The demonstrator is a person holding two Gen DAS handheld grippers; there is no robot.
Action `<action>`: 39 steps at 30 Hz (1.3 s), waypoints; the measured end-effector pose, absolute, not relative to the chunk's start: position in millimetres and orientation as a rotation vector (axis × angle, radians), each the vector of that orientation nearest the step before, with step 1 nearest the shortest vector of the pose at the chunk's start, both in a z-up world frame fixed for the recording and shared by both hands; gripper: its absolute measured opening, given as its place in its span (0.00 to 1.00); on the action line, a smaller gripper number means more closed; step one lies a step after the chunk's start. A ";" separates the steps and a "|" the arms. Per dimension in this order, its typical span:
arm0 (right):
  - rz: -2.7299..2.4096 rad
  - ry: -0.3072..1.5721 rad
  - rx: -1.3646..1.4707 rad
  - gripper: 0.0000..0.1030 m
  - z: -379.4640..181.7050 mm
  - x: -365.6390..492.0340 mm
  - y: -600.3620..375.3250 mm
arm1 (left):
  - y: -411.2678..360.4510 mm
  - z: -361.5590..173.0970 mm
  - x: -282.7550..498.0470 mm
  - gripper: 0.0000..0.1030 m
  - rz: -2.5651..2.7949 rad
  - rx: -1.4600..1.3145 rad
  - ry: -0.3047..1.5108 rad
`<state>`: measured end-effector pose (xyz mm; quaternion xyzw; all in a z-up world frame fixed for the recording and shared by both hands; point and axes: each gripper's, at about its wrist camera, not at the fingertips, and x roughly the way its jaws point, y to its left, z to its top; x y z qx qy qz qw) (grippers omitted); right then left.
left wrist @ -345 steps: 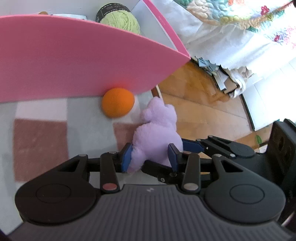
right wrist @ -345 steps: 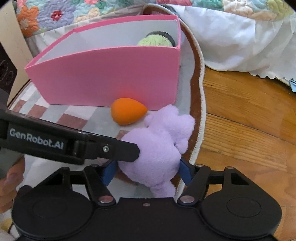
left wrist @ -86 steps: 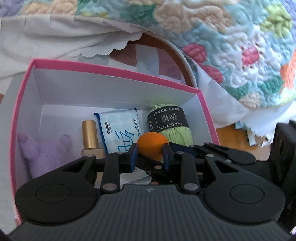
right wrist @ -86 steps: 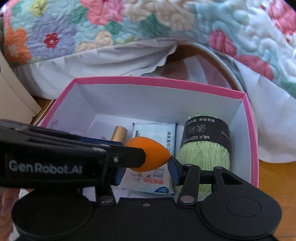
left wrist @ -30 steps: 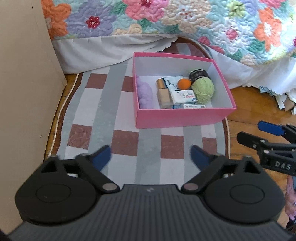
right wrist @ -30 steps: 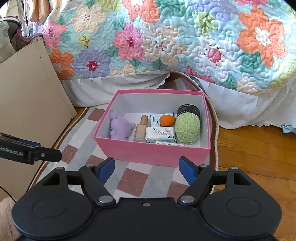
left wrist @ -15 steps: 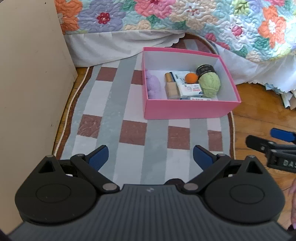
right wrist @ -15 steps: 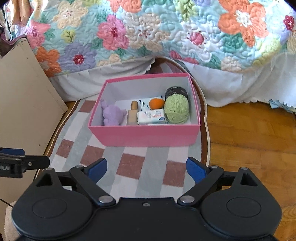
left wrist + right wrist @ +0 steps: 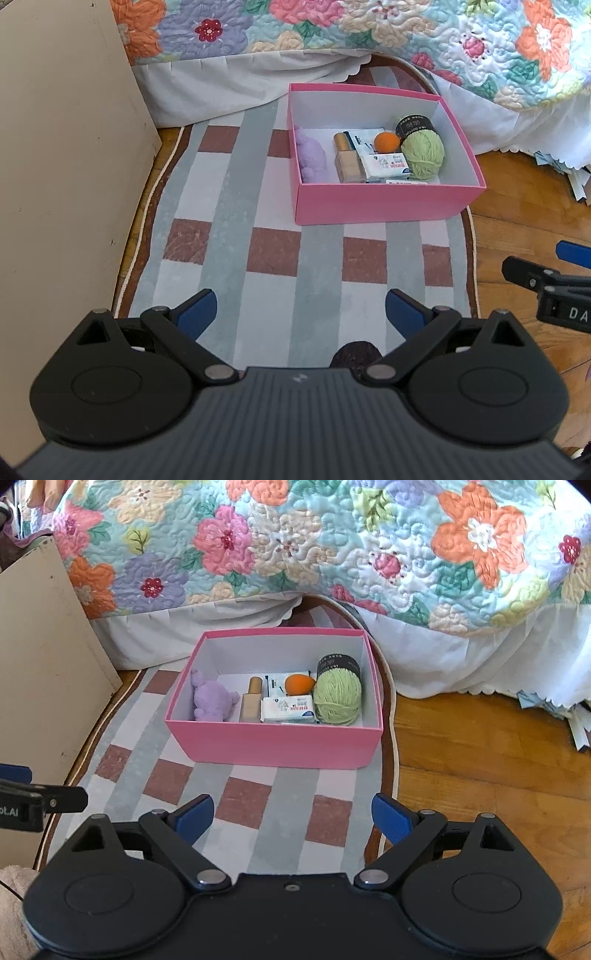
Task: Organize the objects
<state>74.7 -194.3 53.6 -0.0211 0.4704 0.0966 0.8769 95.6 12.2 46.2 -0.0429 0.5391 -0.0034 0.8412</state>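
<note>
Both cameras are looking down at a pink box [image 9: 273, 744] sitting on a checked rug [image 9: 258, 827], toward the rug's far right corner next to the bed quilt [image 9: 332, 546].

The right wrist view is showing the inside best: a purple plush toy [image 9: 214, 700] at the left wall, a gold-capped bottle [image 9: 252, 701] lying with its long axis running front to back, cap toward the far wall, a white packet [image 9: 288, 709], an orange sponge [image 9: 299, 684] with its narrow tip pointing right, and a ball of green yarn [image 9: 338, 698] at the right wall.

The left wrist view is adding a second label strip at the near wall, too small to read, plus a dark round thing at the rug's near edge that I can't identify.

The left gripper [image 9: 300, 314] is hanging wide open over the rug, holding nothing. The right gripper [image 9: 291, 818] is spread wide too, empty. The box is lying well ahead of both sets of fingers, untouched.
</note>
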 end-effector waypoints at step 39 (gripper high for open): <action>0.161 1.023 -0.068 0.92 43.7 75.9 -198.8 | 19.4 24.0 107.6 0.96 0.022 -0.086 1.217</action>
